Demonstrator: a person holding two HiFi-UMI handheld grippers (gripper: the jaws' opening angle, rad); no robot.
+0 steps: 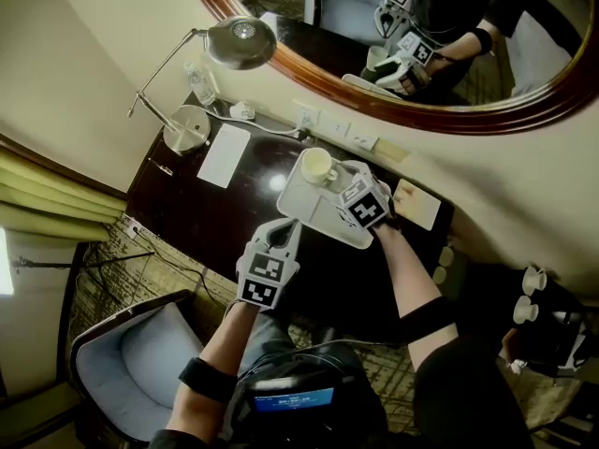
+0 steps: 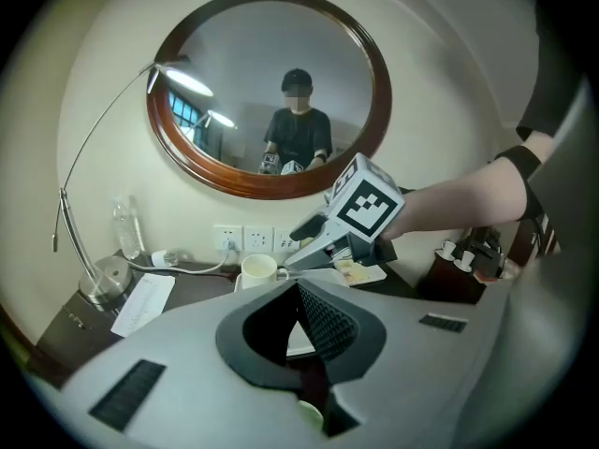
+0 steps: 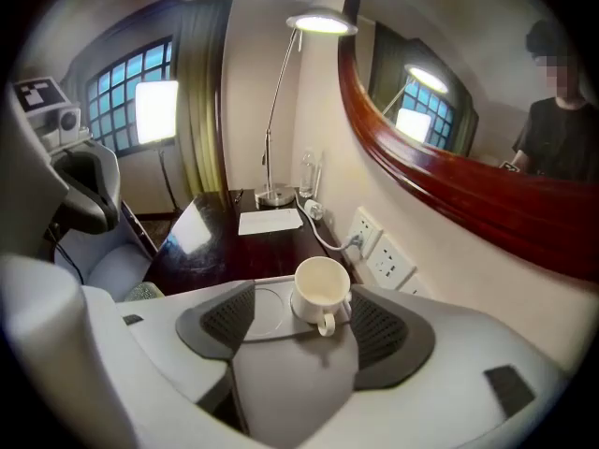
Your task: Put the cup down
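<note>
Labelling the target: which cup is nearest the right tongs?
The cup on the white tray, by the wall sockets; the two other cups stand far off, past the right end of the desk.

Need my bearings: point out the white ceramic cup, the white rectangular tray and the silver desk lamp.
white ceramic cup (image 3: 321, 286): right gripper view, inside its bowl.
white rectangular tray (image 1: 314, 210): head view, bare floor below the cup.
silver desk lamp (image 1: 241, 43): head view, its round shade.

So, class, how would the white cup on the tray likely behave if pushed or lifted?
The cup looks ceramic: probably stiff, breakable if dropped. Its glossy wall may be slippery. Upright on the smooth tray, it would likely slide rather than tip.
</note>
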